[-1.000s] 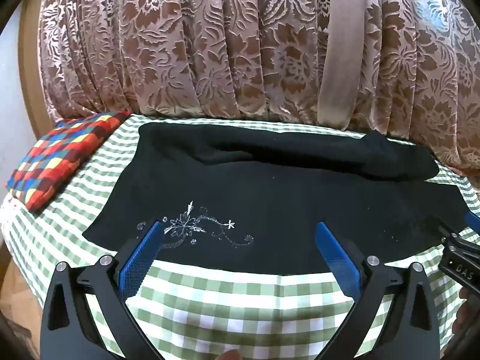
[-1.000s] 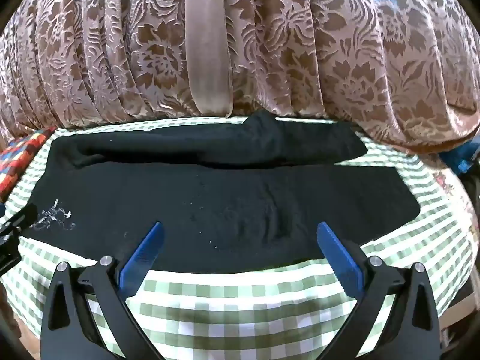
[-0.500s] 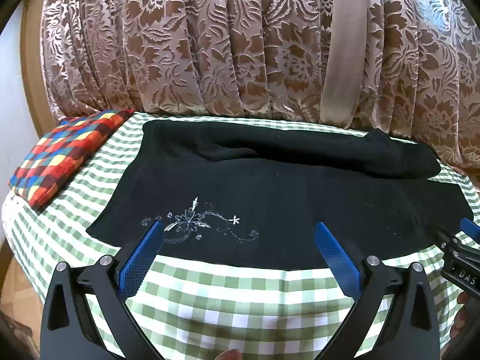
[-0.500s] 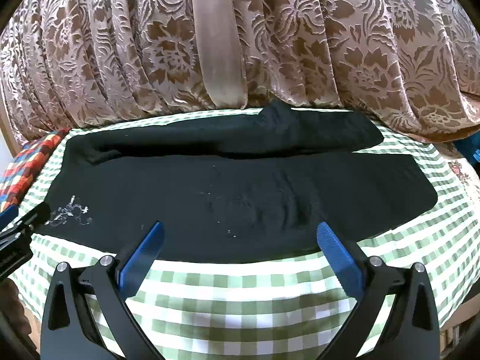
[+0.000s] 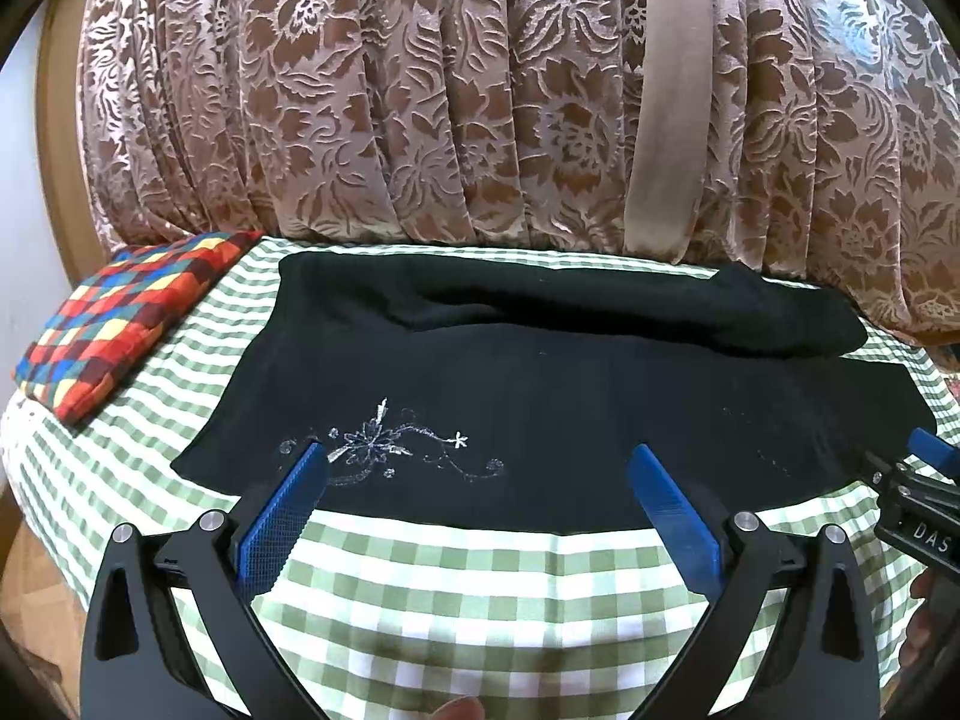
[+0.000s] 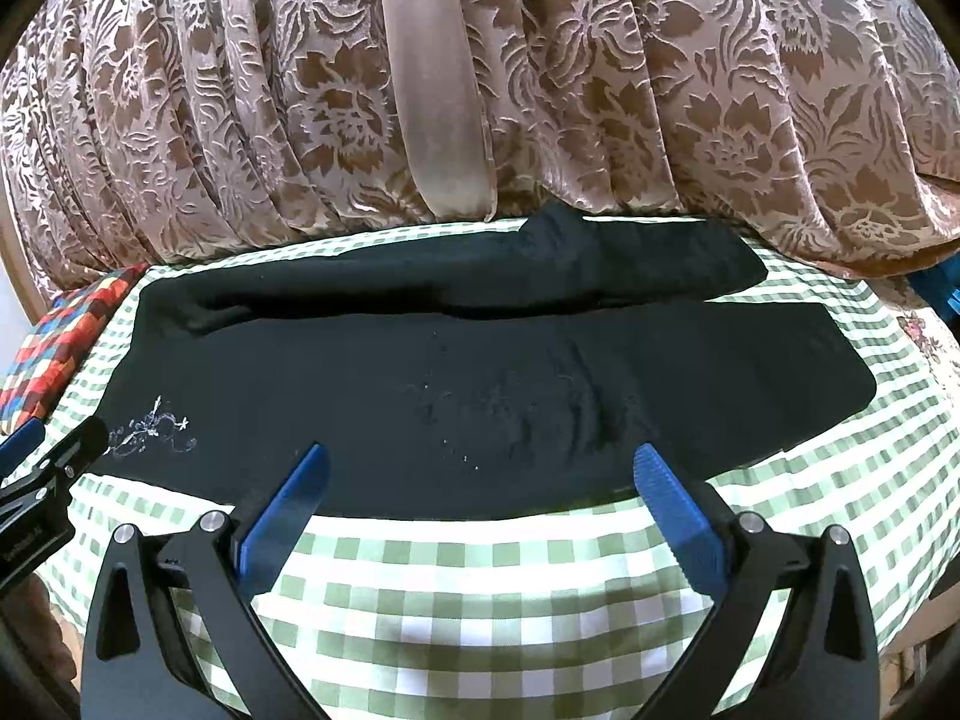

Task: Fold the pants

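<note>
Black pants point(image 5: 540, 396) bear a white floral motif point(image 5: 384, 450) on green-and-white checked cloth point(image 5: 480, 588), a multicoloured checked cushion point(image 5: 120, 324) at nine o'clock, brown floral curtain point(image 5: 420, 90) at twelve.

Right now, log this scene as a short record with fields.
garment: black pants spread flat, far leg partly folded over
decoration: white floral embroidery near the left end
surface: green checked cloth
left gripper: open, above the near edge of the pants, holding nothing
right gripper: open, same edge, holding nothing
beside: patchwork cushion
behind: floral curtain
</note>
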Tool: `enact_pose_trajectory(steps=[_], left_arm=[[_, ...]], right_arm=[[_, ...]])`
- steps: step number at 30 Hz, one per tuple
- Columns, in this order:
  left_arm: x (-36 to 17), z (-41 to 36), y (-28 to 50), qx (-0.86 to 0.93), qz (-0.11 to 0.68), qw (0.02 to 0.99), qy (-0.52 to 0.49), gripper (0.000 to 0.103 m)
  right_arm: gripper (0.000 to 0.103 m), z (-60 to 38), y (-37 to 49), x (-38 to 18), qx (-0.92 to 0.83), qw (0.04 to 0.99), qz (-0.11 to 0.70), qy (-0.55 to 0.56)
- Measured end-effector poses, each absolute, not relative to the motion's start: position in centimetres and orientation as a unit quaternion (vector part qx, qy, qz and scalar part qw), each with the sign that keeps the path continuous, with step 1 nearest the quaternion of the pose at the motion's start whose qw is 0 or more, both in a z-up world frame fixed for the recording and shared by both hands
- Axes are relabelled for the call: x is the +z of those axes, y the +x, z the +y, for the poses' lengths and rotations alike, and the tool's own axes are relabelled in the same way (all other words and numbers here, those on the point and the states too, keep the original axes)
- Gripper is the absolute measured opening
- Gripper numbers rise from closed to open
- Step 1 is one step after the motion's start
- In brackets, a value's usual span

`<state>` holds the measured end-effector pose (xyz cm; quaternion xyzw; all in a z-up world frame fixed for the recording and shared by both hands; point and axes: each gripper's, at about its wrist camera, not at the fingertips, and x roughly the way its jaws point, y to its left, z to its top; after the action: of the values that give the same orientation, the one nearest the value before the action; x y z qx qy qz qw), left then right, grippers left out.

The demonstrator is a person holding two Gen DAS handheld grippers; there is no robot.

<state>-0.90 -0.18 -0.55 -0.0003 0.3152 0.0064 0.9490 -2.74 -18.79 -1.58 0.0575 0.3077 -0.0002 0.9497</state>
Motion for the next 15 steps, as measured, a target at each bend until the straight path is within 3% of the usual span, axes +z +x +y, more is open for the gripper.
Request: enact_pose_trajectory(steps=[15], left_arm=[[-1.17,-0.5,-0.54,0.0,0.326,0.945,0.0,0.1]], right_arm=[[0.101,-19.13,-2.47,-2.29,0.003,0.947,0.316,0.064]])
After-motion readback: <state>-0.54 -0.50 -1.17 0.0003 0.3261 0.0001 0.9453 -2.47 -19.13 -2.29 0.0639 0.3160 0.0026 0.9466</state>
